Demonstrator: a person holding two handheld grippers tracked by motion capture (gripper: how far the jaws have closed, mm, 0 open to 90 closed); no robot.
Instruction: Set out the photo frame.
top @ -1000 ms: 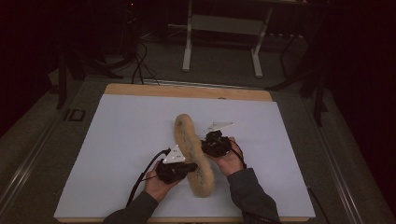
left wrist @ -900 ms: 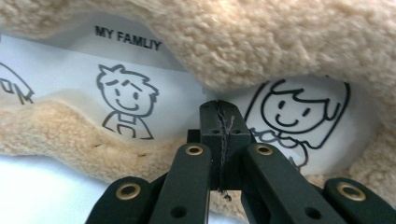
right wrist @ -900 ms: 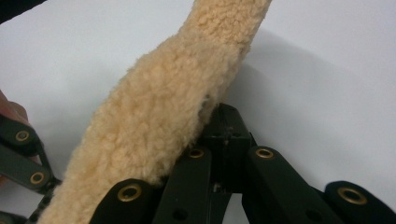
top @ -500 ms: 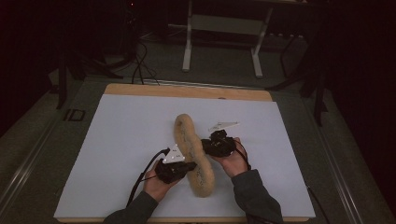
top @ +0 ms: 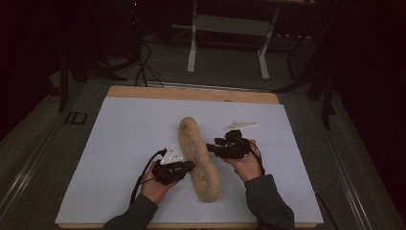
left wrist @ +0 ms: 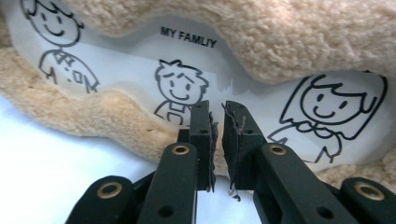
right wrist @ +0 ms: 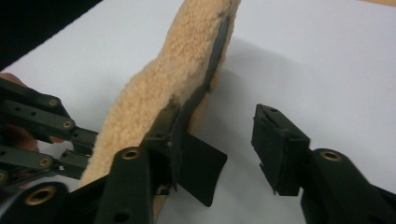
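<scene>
Dark room all around, with a white sheet (top: pixel 119 158) covering a wooden desk (top: pixel 191 93) and the legs of some metal stand (top: pixel 229 43) on the floor behind it. Cables (top: pixel 141 67) trail across the floor back there too.

Lying near the middle of the sheet is a long, tan fleece thing, a plush photo frame (top: pixel 198 158) as far as I can tell, running from the middle of the desk toward the person's edge. From the left gripper view its wavy window (left wrist: pixel 196 79) shows line-drawn cartoon people and the words "MY FAMLIY" (yes, spelled like that).

The left gripper (top: pixel 184 166) sits just left of the frame, held in the person's left hand (top: pixel 155 184), grey three-cornered plate on top. Its fingers (left wrist: pixel 238 135) are nearly together with just a thin slit between them, tips right at the fleece edge below the window, with frayed threads hanging off the pads. I can't see anything pinched between them.

The right gripper (top: pixel 215 148) comes in from the frame's right side, in the right hand (top: pixel 246 165). Its fingers (right wrist: pixel 278 149) are spread wide. One finger is against the frame's side, where a dark flap (right wrist: pixel 203 170) sticks out of the back, and the other hangs over bare sheet, apart from the frame. In that view the frame looks tipped up on its edge.
</scene>
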